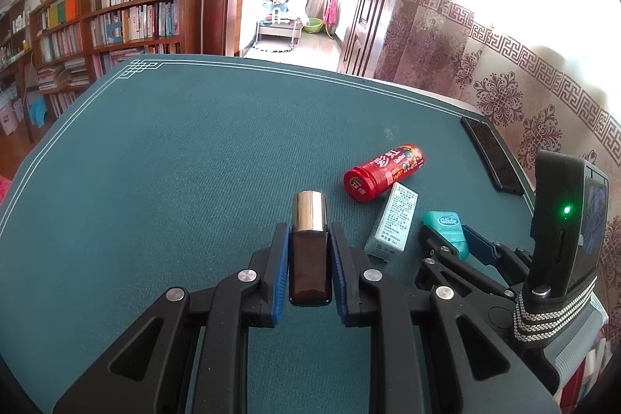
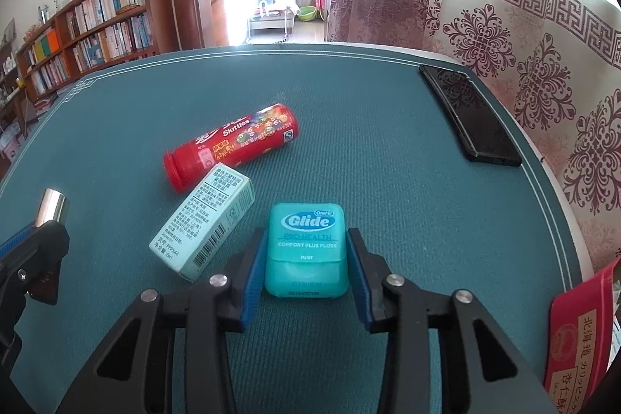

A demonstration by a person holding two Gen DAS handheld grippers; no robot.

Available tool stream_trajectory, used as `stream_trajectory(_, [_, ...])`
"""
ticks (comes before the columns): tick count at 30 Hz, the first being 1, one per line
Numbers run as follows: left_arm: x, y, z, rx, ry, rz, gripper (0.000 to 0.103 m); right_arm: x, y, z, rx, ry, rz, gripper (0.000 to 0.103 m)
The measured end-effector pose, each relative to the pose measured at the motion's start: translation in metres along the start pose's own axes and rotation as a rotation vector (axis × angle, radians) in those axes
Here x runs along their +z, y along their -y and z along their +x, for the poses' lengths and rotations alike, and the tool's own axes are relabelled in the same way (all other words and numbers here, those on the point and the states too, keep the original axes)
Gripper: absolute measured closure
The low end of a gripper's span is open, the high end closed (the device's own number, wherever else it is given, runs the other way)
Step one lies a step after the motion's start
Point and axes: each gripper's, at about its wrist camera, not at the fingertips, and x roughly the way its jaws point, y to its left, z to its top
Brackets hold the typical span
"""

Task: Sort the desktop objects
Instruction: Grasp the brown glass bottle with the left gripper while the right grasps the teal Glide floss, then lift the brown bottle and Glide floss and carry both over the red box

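**Both grippers on target; crowding on the mat is the hazard**

Left gripper (image 1: 309, 255): jaws pinching the dark brown body of a small gold-capped bottle (image 1: 309, 251), blue pads flush on both flanks. Bottle lies along the fingers, cap pointing away. Whether its underside rests on the green mat (image 1: 174, 161) or is lifted clear I cannot tell from this angle.

Right gripper (image 2: 306, 255): jaws spread around the teal Glide floss case (image 2: 306, 247), which lies flat on the mat. A sliver of gap seems to show at each pad, so not clamped yet, though the fisheye makes this uncertain.

Neighbours: pale green carton (image 2: 205, 224) lies just beside the right gripper's left finger, tilted, one end against the red Skittles tube (image 2: 233, 146). Black phone (image 2: 469, 115) well apart, near the mat's right edge.

Risks, as I judge them:
- Closing the right gripper could clip the carton and shove it into the tube, which lies on its side and would roll.
- Floss case is smooth, rounded plastic; an off-centre pinch may squirt it forward.
- Bottle's glossy sides could slip if tilted cap-down.
- The two grippers sit near each other; a careless sideways swing risks collision.
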Motion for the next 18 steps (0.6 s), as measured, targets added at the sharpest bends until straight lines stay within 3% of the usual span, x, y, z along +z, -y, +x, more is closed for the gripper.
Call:
stream_trajectory(7, [-0.001,0.019,-0.014,-0.045,0.036,0.049,0.081,-0.009,0.013,-0.013,-0.005,-0.010,0.035,0.060])
stream_trajectory(18, [-0.004,0.046,-0.033,-0.063,0.087,0.119,0.081,-0.024,0.038,-0.058,-0.025,0.066,0.089,0.059])
